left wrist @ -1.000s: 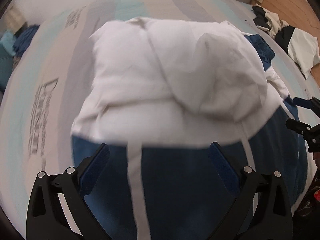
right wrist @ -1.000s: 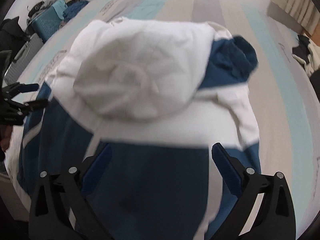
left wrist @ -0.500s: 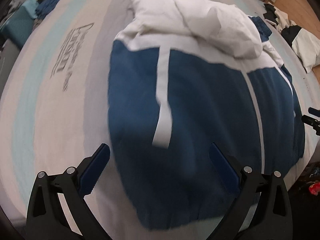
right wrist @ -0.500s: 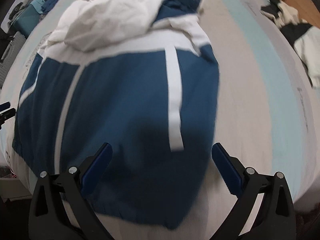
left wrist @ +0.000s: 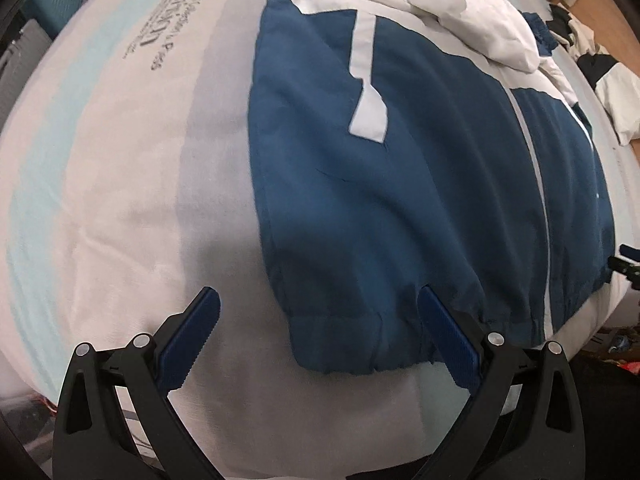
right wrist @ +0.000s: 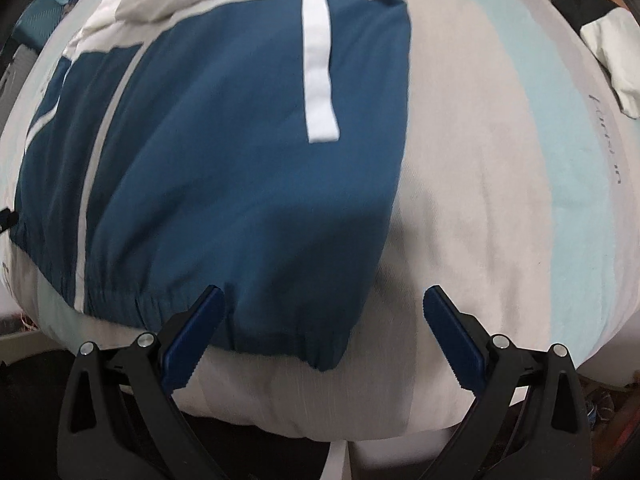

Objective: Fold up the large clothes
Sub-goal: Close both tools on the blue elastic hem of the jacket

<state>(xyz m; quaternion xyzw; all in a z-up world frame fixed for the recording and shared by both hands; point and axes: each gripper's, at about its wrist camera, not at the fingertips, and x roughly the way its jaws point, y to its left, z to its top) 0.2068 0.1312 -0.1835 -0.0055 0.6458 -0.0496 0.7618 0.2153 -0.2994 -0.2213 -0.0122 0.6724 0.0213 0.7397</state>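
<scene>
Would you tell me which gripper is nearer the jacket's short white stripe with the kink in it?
Left. The left gripper faces the kinked stripe on its own side; the right gripper sits at the jacket's opposite hem corner.

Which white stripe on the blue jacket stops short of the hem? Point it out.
The short wide white stripe stops partway down the jacket. The thin stripe runs right to the elastic hem.

Black gripper (left wrist: pixel 316 328) frames, blue pads (left wrist: pixel 448 336) (ridged)
</scene>
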